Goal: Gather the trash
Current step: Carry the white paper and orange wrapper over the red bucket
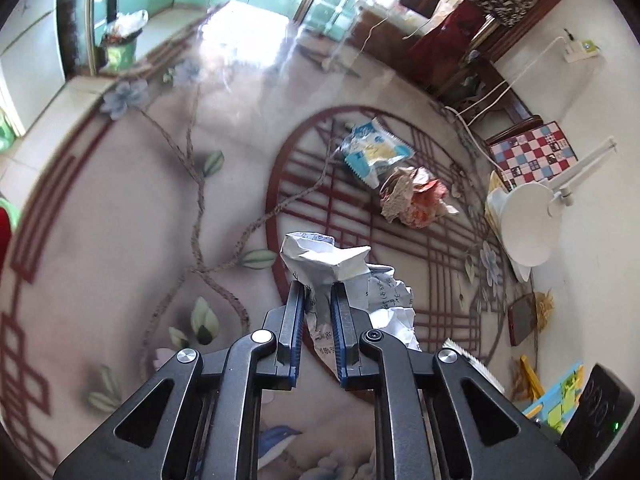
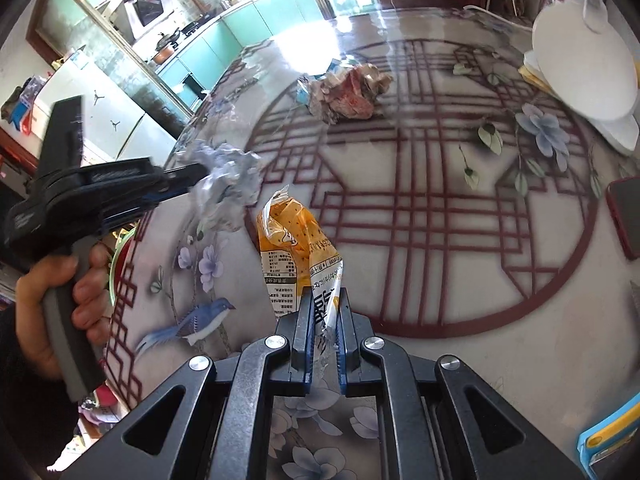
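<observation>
The left hand-held gripper (image 1: 318, 292) pinches a crumpled white sheet of printed paper (image 1: 344, 280) between its blue pads, and the right hand-held gripper (image 2: 324, 300) is pressed together on the torn end of an orange snack wrapper (image 2: 294, 248), which hangs just above the bench (image 2: 440, 288). Two pieces remain on the patterned glass top: a blue-and-white snack packet (image 1: 374, 150) and, touching it, a pinkish crumpled paper ball (image 1: 416, 196). To do this step well, I judge both grips should be kept firm while each piece is carried off to the bin; the paper is held only by a thin fold and could slip or tear if swung. A bin with a bag (image 1: 120, 44) shows far off in the left wrist view, though whether it is the target I cannot tell. In the right wrist view the paper is motion-blurred, the packet is mostly hidden behind the ball, and a red phone (image 2: 626, 216) is cut off at the edge.
</observation>
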Demonstrator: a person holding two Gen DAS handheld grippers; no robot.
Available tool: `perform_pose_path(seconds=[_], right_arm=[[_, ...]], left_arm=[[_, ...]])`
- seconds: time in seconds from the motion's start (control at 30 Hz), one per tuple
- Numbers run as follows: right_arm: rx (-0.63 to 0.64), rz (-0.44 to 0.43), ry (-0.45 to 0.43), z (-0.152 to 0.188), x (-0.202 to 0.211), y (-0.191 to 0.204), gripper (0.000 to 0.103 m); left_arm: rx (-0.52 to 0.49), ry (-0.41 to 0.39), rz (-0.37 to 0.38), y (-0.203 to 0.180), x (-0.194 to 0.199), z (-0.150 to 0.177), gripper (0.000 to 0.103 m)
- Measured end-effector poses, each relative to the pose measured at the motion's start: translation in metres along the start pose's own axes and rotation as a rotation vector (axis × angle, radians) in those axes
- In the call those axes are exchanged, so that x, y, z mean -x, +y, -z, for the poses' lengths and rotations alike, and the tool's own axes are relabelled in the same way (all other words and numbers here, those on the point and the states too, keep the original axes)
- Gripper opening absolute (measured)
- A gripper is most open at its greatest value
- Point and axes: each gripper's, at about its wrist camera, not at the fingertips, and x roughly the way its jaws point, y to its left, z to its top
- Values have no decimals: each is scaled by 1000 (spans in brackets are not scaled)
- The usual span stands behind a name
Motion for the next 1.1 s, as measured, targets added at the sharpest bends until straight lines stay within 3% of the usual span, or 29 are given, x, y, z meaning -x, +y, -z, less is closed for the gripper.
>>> perform_pose_path(seconds=[0.23,0.6,1.1], right_arm=[[49,-31,-54,-12,16,31,7],[69,-18,-249,-30,79,66,7],[137,52,-286,-43,88,136,7]], left_arm=[[-22,-92,1,8,55,9,13],[-37,-268,-94,24,136,27,13],[-42,-319,-102,73,180,27,13]])
